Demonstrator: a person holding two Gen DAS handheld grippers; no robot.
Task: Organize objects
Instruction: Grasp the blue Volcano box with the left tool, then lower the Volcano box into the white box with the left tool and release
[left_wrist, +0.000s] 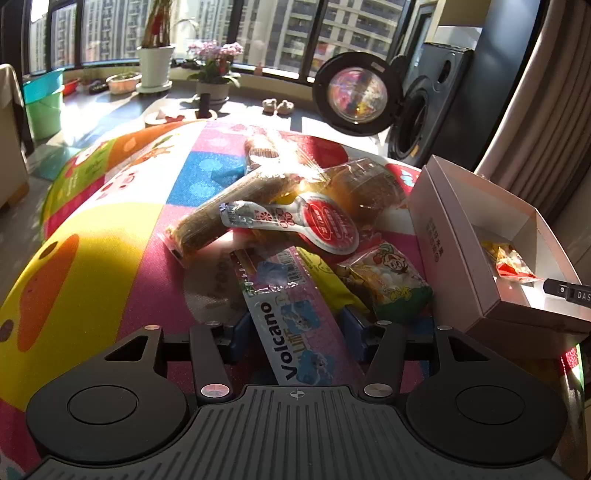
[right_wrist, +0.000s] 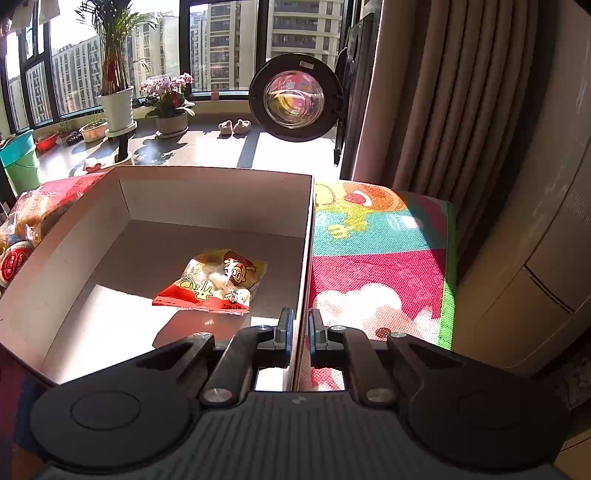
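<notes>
A pile of snack packets lies on the colourful play mat. My left gripper is open, and its fingers straddle the pink and blue Volcano packet. Beyond it lie a spoon-shaped red-and-silver packet, long brown biscuit packs, a yellow packet and a green-edged snack bag. The white cardboard box stands to the right. My right gripper is shut on the right wall of the box. One red and yellow snack bag lies inside it.
A washing machine with its round door open stands behind the mat. Potted plants and a green bucket line the window side. A curtain and a beige unit close off the right.
</notes>
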